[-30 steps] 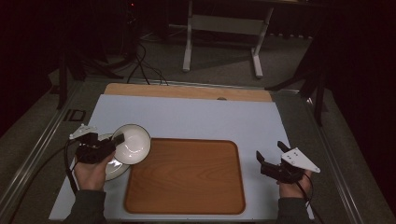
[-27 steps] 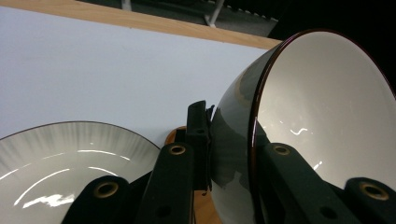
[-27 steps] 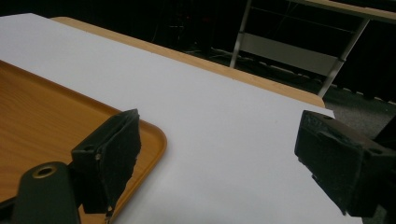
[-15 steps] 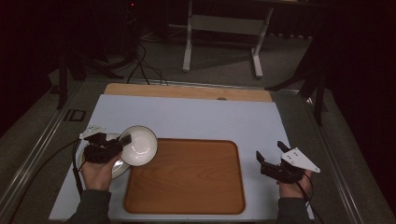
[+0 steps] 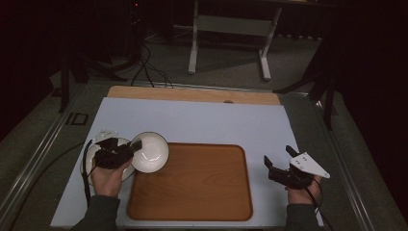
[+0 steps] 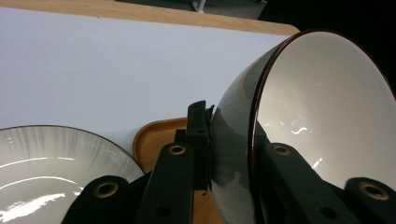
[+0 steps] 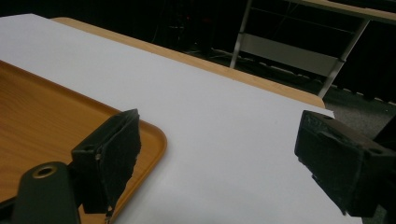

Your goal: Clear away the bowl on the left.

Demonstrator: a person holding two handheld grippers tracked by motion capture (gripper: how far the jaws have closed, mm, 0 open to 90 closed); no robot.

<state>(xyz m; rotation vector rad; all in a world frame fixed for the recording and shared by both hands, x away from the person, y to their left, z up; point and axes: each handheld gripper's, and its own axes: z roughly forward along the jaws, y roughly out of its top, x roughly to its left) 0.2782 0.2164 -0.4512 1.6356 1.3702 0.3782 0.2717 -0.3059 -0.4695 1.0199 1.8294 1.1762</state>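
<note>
Left tool (image 5: 136, 147): clamped on the wall of the white bowl (image 5: 150, 152), one jaw inside, one outside.
Change: the bowl has been carried rightward off the plate (image 5: 126, 172) since a second ago, now over the near-left edge of the wooden tray (image 5: 192, 185).
Meaning: a transfer onto the tray is judged under way.
Right tool (image 5: 278, 160): held wide open and empty, right of the tray on the desk (image 5: 202, 120).
</note>
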